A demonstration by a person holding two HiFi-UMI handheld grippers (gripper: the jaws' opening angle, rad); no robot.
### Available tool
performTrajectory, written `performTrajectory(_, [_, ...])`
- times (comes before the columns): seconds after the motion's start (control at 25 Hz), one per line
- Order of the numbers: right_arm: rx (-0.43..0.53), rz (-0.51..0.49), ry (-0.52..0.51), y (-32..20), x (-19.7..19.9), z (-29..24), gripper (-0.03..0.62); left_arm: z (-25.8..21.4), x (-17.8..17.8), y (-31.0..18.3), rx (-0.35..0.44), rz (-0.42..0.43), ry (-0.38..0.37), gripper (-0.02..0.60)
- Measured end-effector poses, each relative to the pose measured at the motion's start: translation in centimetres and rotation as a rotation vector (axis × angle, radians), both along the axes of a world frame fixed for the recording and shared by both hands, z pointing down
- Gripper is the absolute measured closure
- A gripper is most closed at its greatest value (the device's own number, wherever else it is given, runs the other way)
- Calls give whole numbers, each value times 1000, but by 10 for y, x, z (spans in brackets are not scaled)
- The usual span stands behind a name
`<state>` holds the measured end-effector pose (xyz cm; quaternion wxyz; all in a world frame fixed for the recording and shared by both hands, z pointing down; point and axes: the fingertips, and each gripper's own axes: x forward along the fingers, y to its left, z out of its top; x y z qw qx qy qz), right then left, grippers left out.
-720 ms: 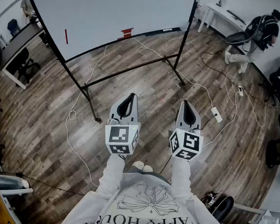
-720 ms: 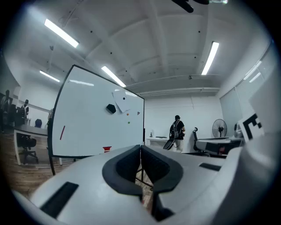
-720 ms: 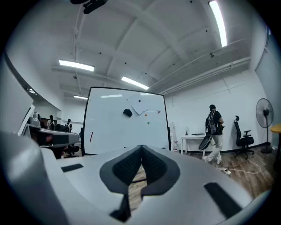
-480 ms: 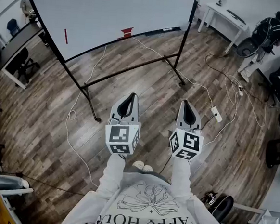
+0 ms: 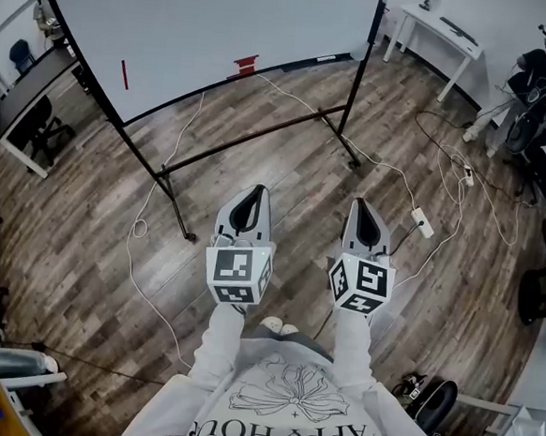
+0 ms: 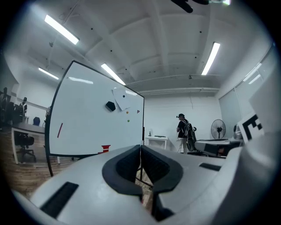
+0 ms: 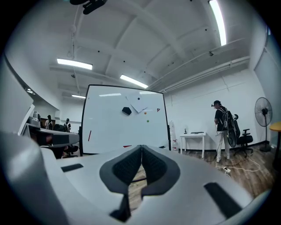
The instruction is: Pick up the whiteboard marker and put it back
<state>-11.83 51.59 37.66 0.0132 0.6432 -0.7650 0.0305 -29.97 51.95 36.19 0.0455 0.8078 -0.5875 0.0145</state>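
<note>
2 closed, empty, left gripper, right gripper

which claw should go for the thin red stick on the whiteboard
Left, probably: the red stick sits on the whiteboard nearer the left claw than the right claw. Both are shut, empty.
</note>
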Motion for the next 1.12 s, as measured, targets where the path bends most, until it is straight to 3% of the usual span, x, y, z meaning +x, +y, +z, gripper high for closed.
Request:
performTrajectory(0.36, [-34, 21, -6, -19, 1, 20, 591, 14, 7, -25, -24, 31, -19, 575])
performTrajectory(0.64, [-42, 12, -8, -63, 14, 26, 591, 22, 19, -71, -36, 19, -19, 575])
performTrajectory(1.12, [-16, -46, 9, -229, 94, 21, 591, 23, 95, -226, -26, -38, -26, 575])
